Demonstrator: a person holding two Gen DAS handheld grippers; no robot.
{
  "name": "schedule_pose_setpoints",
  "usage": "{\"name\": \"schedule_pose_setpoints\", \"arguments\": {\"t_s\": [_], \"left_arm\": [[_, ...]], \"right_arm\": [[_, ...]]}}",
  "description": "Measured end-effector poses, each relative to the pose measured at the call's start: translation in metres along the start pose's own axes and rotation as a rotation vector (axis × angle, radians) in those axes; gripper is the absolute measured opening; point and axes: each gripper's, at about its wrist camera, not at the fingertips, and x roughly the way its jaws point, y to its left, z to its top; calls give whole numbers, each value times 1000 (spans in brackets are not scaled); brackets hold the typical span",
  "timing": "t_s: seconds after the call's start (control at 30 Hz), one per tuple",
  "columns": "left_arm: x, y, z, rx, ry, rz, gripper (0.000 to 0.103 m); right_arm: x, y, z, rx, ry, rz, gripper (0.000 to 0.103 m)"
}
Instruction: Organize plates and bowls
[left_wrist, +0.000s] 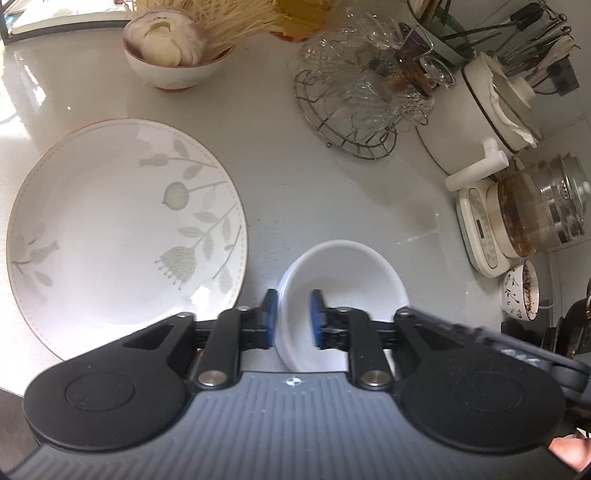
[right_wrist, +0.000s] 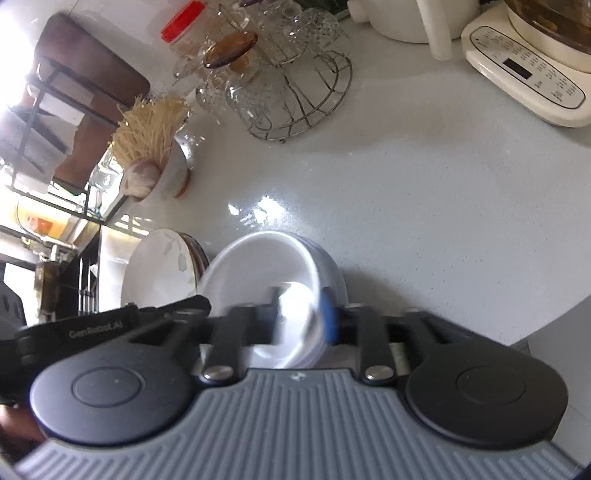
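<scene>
Two wrist views of a white bowl stack on a counter. The left gripper (left_wrist: 293, 317) stands partly open astride the near-left rim of the bowl (left_wrist: 343, 291): one blue pad (left_wrist: 270, 314) lies outside the wall, the other inside, and neither appears to press, so the bowl seems to be released rather than held. The right gripper (right_wrist: 301, 317) likewise straddles the right rim of the same bowl (right_wrist: 258, 273), one blue pad (right_wrist: 328, 314) outside; motion blur hides whether it touches. The bowl sits nested on others, directly ahead of both tools, with the plate (left_wrist: 122, 229) just left of the left gripper. Judged step: letting go after stacking. Done well, both pairs of jaws widen fully before lifting straight off the rim, lest a pad drag the bowl askew.
</scene>
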Motion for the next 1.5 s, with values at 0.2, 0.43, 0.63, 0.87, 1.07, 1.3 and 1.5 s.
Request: {"name": "schedule_pose_setpoints", "arguments": {"t_s": [0.2, 0.43, 0.63, 0.87, 1.07, 1.3, 1.5], "left_arm": [[-2, -5, -1, 27, -17, 12, 44], [-3, -12, -2, 68, -10, 16, 45], [-7, -19, -7, 124, -11, 11, 45], [-10, -25, -10, 131, -12, -22, 45], [-11, -26, -9, 113, -25, -15, 45], [-1, -35, -7, 172, 11, -2, 55], [12, -49, -6, 214, 36, 5, 57]], "right_arm": [[3, -14, 0, 47, -32, -8, 64], [34, -22, -3, 91, 46, -5, 63], [48, -25, -6, 103, 89, 4, 58], [56, -25, -7, 60, 93, -14, 49], [59, -27, -7, 50, 113, -6, 28], [50, -41, -7, 99, 91, 2, 27], [36, -57, -8, 142, 48, -25, 27]]}}
